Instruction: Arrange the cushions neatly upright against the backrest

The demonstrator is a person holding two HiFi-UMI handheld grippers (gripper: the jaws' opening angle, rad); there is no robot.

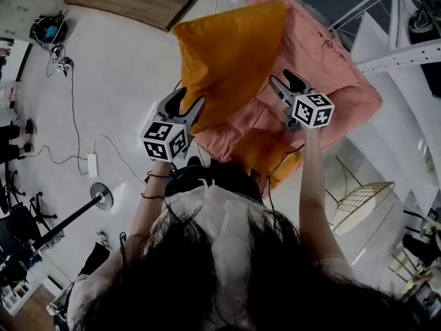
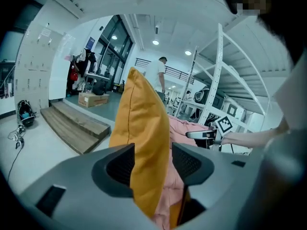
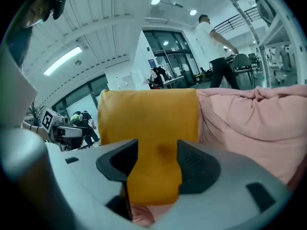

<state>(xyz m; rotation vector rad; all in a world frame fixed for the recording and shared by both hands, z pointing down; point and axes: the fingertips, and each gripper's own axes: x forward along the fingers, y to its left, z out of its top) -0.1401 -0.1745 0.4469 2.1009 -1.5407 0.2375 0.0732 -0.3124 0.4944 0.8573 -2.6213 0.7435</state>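
Two hand-held grippers, jaws apart astride one orange cushion; second cushion nearby

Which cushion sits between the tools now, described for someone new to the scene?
Find the big pink sofa. Over its left side, an orange cushion stands up between the left tool and right tool. The other orange cushion lies lower down, nearer the person.

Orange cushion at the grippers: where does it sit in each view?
Head view: orange cushion upper centre, its lower edge between the left gripper and right gripper.
Left gripper view: centre, edge-on, standing between the jaws.
Right gripper view: centre, broad face on, lower corner between the jaws.
Shared landmark: pink sofa, right of the cushion in all three.
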